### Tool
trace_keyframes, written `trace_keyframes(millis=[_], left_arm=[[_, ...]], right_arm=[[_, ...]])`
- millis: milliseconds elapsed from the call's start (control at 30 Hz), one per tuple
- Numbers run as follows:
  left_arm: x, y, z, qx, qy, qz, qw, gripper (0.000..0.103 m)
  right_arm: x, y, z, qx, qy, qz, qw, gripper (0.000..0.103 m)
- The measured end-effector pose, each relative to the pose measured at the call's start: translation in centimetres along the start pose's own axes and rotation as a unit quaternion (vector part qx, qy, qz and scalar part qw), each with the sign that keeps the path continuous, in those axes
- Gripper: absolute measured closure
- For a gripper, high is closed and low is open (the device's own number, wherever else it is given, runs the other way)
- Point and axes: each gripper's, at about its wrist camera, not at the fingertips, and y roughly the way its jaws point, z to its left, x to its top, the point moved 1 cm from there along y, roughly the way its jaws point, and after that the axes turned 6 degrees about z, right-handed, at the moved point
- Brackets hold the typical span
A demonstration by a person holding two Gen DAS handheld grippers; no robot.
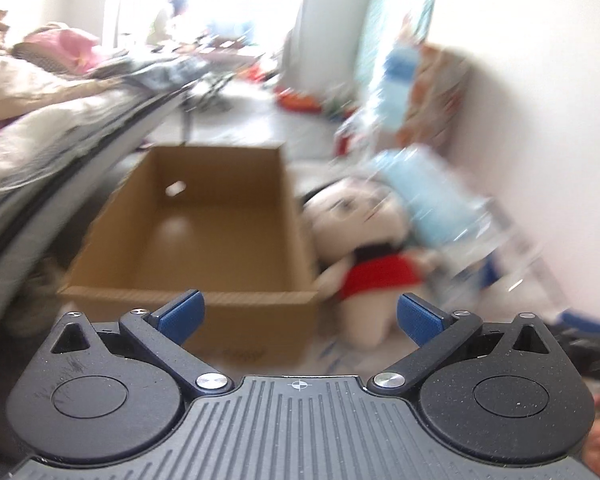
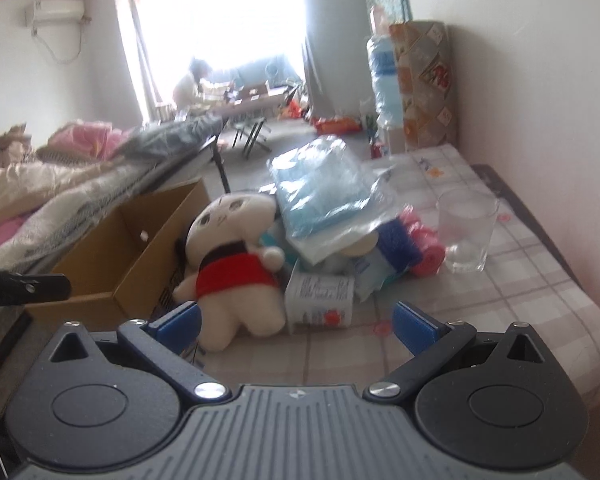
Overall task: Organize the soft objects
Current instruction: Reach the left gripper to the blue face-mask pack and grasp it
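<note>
- As far as I can judge, nothing is sorted yet: the cardboard box (image 1: 188, 224) stands open and bare inside.
- The plush doll (image 2: 232, 264) in its red top leans against the box's outer wall, outside it, on the checked mattress (image 2: 480, 320).
- Just beside the doll lies a heap: a blue packet in clear plastic (image 2: 320, 188), a blue sponge-like piece (image 2: 396, 244), pink soft things (image 2: 426, 240) and a printed white pack (image 2: 320, 296). All of it is left to do.
- A drinking glass (image 2: 466, 232) stands apart from the heap; I judge it no part of the soft lot.
- My left tool (image 1: 298, 316) hangs level in front of the box's near wall, its blue pads wide apart, holding nothing; that view is blurred.
- My right tool (image 2: 296, 324) points at the doll and the white pack, pads likewise spread and bare, the doll's foot just beside its left pad.
</note>
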Motion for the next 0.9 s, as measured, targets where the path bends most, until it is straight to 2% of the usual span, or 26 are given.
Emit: trace_keyframes(millis=[67, 167, 267, 367, 467, 567, 667, 800, 867, 900], left_arm=[[1.6, 0.3, -0.6, -0.019, 0.01, -0.008, 0.9997, 0.0], [4.5, 1.4, -2.4, -0.016, 0.036, -0.01, 0.9992, 0.0], [7.5, 3.3, -4.1, -0.045, 0.043, 0.009, 0.998, 0.001], [10.2, 6.5, -6.2, -0.073, 0.04, 0.038, 0.9958, 0.005], [11.4, 9.9, -8.0, -0.088, 0.03, 0.066, 0.9935, 0.012], [11.9, 13.9, -9.1, -0.091, 0.015, 0.104, 0.9903, 0.033], [12.0, 17.7, -9.4, -0.084, -0.01, 0.142, 0.9862, 0.046], [12.1, 20.6, -9.5, -0.09, -0.038, 0.181, 0.9786, 0.057], [12.2, 21.2, -9.8, -0.091, -0.032, 0.18, 0.979, 0.058], [12.4, 21.2, -10.1, -0.092, -0.031, 0.179, 0.9791, 0.058]], right_arm=[[0.6, 0.1, -1.1, 0.007, 0.02, -0.019, 1.0, 0.0], [1.5, 0.5, -2.8, 0.021, 0.046, -0.043, 0.998, 0.0], [2.6, 1.2, -4.4, 0.031, 0.057, -0.063, 0.996, 0.001], [4.4, 2.3, -6.3, 0.04, 0.065, -0.085, 0.993, 0.007], [6.6, 4.1, -8.1, 0.038, 0.081, -0.095, 0.992, 0.023], [8.6, 6.7, -10.0, 0.052, 0.107, -0.085, 0.989, 0.03], [10.0, 10.4, -11.4, 0.071, 0.132, -0.05, 0.987, 0.037], [10.0, 14.4, -12.3, 0.071, 0.146, -0.001, 0.987, 0.049], [9.5, 15.3, -12.6, 0.084, 0.152, 0.017, 0.985, 0.061], [9.3, 15.4, -12.7, 0.094, 0.155, 0.02, 0.983, 0.07]])
